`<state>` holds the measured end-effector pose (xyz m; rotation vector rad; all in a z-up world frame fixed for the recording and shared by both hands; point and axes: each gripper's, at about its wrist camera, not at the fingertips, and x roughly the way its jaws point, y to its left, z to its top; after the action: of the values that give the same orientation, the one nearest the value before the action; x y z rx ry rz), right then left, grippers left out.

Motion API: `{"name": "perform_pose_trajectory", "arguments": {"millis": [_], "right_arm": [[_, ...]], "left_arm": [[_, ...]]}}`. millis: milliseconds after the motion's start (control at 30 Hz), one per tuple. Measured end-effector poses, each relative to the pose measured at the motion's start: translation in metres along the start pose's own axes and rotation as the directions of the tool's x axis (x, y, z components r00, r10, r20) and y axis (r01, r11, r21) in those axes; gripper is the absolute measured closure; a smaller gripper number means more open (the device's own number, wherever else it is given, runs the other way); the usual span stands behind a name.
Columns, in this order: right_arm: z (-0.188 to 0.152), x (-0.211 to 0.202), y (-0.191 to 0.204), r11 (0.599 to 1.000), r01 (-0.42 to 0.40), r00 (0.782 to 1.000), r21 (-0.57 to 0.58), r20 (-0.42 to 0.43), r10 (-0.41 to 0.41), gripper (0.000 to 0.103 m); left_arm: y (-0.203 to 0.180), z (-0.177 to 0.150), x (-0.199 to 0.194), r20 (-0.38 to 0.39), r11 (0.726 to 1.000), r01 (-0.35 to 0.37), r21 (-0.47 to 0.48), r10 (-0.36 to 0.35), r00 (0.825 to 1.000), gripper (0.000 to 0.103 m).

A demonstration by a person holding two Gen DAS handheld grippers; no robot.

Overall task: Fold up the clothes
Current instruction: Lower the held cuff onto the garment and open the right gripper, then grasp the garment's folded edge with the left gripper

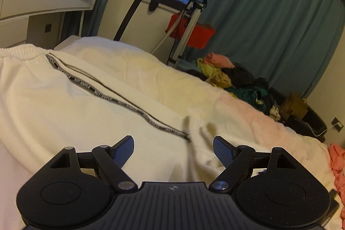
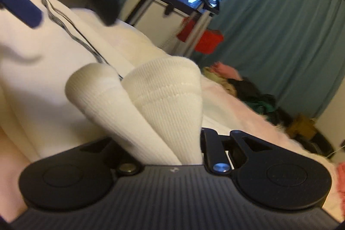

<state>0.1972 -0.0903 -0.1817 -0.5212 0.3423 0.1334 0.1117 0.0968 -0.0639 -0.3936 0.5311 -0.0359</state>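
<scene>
White trousers on the bed, both cuffs in our right claw

We judge the trousers (image 1: 71,100) soft, light and limp: they sag wherever unsupported, so we take them at firm edges, the ribbed cuffs (image 2: 163,100) or the elastic waistband (image 1: 19,52). Our right claw (image 2: 189,156) is pinched narrow on both cuffs, which stick up just ahead of it. Our left claw (image 1: 173,149) stands wide and empty above the cloth, the leg's end just ahead of it. The long axis follows the lettered side stripe (image 1: 112,98), from near our left claw away to the far left, where the waistband lies.
</scene>
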Motion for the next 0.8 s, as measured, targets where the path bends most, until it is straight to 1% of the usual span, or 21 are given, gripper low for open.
{"name": "perform_pose_trajectory", "arguments": {"millis": [67, 100, 167, 233, 267, 300, 333, 367, 400, 433, 500, 533, 600, 667, 700, 767, 800], "right_arm": [[-0.001, 0.015, 0.01, 0.996, -0.064, 0.996, 0.06, -0.059, 0.068, 0.085], [0.005, 0.001, 0.019, 0.994, -0.073, 0.995, 0.077, -0.064, 0.078, 0.084], [0.002, -0.001, 0.012, 0.99, -0.105, 0.992, 0.094, -0.057, 0.111, 0.081], [0.001, -0.005, 0.001, 0.972, -0.173, 0.979, 0.157, -0.077, 0.187, 0.071], [0.004, -0.011, -0.006, 0.958, -0.203, 0.97, 0.204, -0.092, 0.226, 0.069], [0.007, -0.016, -0.013, 0.94, -0.232, 0.958, 0.252, -0.106, 0.265, 0.061], [0.013, -0.014, -0.021, 0.91, -0.28, 0.938, 0.306, -0.116, 0.328, 0.046], [0.019, -0.012, -0.029, 0.875, -0.326, 0.913, 0.359, -0.121, 0.389, 0.037], [0.018, -0.02, -0.038, 0.833, -0.382, 0.883, 0.4, -0.109, 0.457, 0.025], [0.018, -0.028, -0.046, 0.786, -0.435, 0.848, 0.439, -0.094, 0.522, 0.023], [0.023, -0.033, -0.061, 0.716, -0.505, 0.794, 0.482, -0.066, 0.605, 0.023], [0.026, -0.033, -0.072, 0.674, -0.536, 0.767, 0.509, -0.04, 0.64, 0.023], [0.027, -0.038, -0.094, 0.595, -0.566, 0.74, 0.57, 0.034, 0.672, 0.023], [0.032, -0.037, -0.121, 0.539, -0.563, 0.744, 0.627, 0.1, 0.661, 0.024], [0.035, -0.033, -0.131, 0.544, -0.546, 0.768, 0.637, 0.12, 0.629, 0.023], [0.045, -0.02, -0.147, 0.573, -0.507, 0.809, 0.644, 0.127, 0.574, 0.022], [0.052, -0.005, -0.151, 0.572, -0.495, 0.813, 0.654, 0.116, 0.571, 0.027]], "left_arm": [[0.001, -0.001, 0.0, 0.006, 1.0, 0.0, 0.002, 0.0, 1.0, 0.021], [0.002, -0.001, 0.001, 0.003, 1.0, 0.002, 0.001, -0.002, 1.0, 0.021], [0.004, -0.003, 0.002, -0.002, 1.0, -0.001, -0.005, 0.001, 1.0, 0.021], [0.007, -0.002, 0.002, 0.001, 1.0, 0.003, -0.017, -0.003, 1.0, 0.021], [0.008, -0.001, 0.001, 0.002, 1.0, 0.005, -0.023, -0.005, 1.0, 0.021], [0.009, -0.001, 0.0, 0.009, 1.0, 0.008, -0.024, -0.007, 1.0, 0.021], [0.009, 0.001, -0.001, 0.013, 1.0, 0.009, -0.023, -0.009, 1.0, 0.021], [0.01, 0.002, -0.004, 0.015, 1.0, 0.014, -0.025, -0.014, 1.0, 0.021], [0.012, 0.003, -0.006, 0.017, 0.999, 0.025, -0.03, -0.024, 1.0, 0.021], [0.013, 0.004, -0.01, 0.018, 0.999, 0.039, -0.035, -0.038, 0.999, 0.021], [0.015, 0.004, -0.016, 0.018, 0.997, 0.065, -0.042, -0.064, 0.998, 0.021], [0.014, 0.004, -0.019, 0.017, 0.996, 0.077, -0.037, -0.077, 0.997, 0.021], [0.012, 0.003, -0.026, 0.018, 0.995, 0.097, -0.02, -0.096, 0.995, 0.021], [0.01, 0.001, -0.029, 0.013, 0.993, 0.116, 0.0, -0.116, 0.993, 0.023], [0.007, -0.001, -0.028, 0.004, 0.991, 0.135, 0.011, -0.135, 0.991, 0.024], [0.002, -0.004, -0.025, -0.016, 0.984, 0.173, 0.032, -0.172, 0.985, 0.024], [-0.001, -0.006, -0.023, -0.026, 0.98, 0.192, 0.042, -0.191, 0.981, 0.024]]}}
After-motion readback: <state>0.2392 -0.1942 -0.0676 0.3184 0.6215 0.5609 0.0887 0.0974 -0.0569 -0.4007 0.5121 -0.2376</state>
